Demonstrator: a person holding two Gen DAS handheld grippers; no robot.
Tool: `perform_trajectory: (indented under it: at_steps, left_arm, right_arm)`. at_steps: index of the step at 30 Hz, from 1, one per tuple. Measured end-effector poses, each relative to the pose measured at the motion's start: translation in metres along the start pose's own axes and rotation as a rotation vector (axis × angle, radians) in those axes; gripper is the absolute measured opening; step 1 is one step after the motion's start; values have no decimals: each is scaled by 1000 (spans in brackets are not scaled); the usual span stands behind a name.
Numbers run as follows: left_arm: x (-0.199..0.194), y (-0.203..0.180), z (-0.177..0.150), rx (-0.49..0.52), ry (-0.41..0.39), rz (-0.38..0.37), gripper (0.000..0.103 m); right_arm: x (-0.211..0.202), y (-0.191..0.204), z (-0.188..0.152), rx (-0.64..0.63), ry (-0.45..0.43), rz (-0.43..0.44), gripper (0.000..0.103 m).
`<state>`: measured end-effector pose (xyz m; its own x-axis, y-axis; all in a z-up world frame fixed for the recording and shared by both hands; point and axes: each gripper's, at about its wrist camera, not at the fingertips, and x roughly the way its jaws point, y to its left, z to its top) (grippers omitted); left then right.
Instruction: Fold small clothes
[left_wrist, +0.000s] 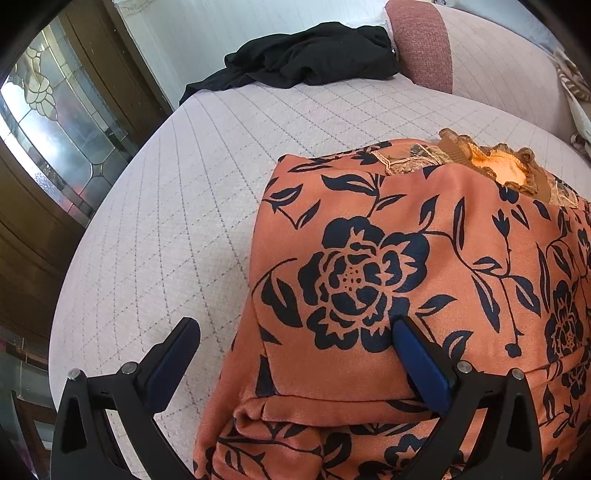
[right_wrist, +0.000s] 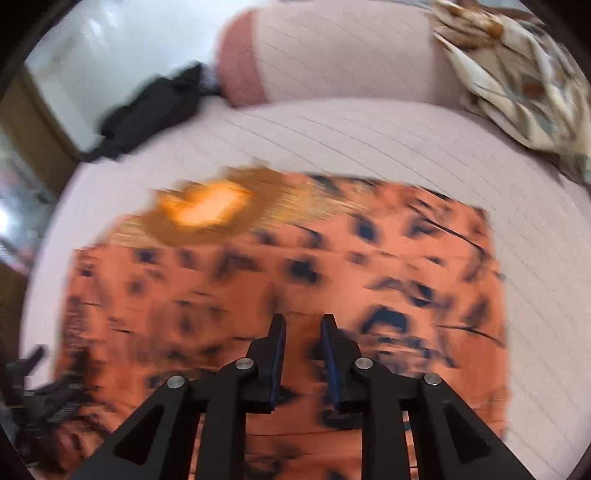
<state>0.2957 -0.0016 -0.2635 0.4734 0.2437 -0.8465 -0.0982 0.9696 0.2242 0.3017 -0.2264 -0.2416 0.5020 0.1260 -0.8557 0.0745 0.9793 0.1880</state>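
Left wrist view shows the orange woven garment printed with dark navy flowers lying partly folded on the pale pink quilted bed cover, filling the frame from about three to six o'clock, its frilled tan neckline toward one o'clock. The left gripper has its jaws spread wide and released; one blue-padded finger sits over the bare cover, the other over the printed cloth, with the garment's folded side edge running between them but nothing pinched. In the right wrist view, which is smeared by motion, the right gripper hovers over the cloth with a narrow gap between its jaws and no fabric visibly caught in it. The garment looks light, thin and limp, likely to slide and sag rather than hold a crease, so a grip probably wants both layers at a hem or folded edge near five o'clock. A crumpled black garment lies well apart at twelve o'clock.
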Motion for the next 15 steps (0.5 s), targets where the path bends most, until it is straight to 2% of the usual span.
perform_trajectory:
  at_steps: [6, 9, 11, 13, 15]
  left_arm:
    - [8, 11, 2, -20, 20, -48, 103]
    - [10, 14, 2, -13, 25, -64, 103]
    - [12, 17, 2, -13, 31, -82, 103]
    - [13, 21, 3, -17, 43, -101, 103]
    - [14, 23, 3, -20, 52, -115, 103]
  right_arm:
    - [17, 82, 13, -132, 39, 164, 23]
    - [47, 123, 20, -182, 111, 235, 24]
    - [69, 140, 23, -199, 147, 197, 24]
    - [70, 153, 29, -237, 84, 172, 24]
    - [75, 157, 37, -231, 97, 169, 24]
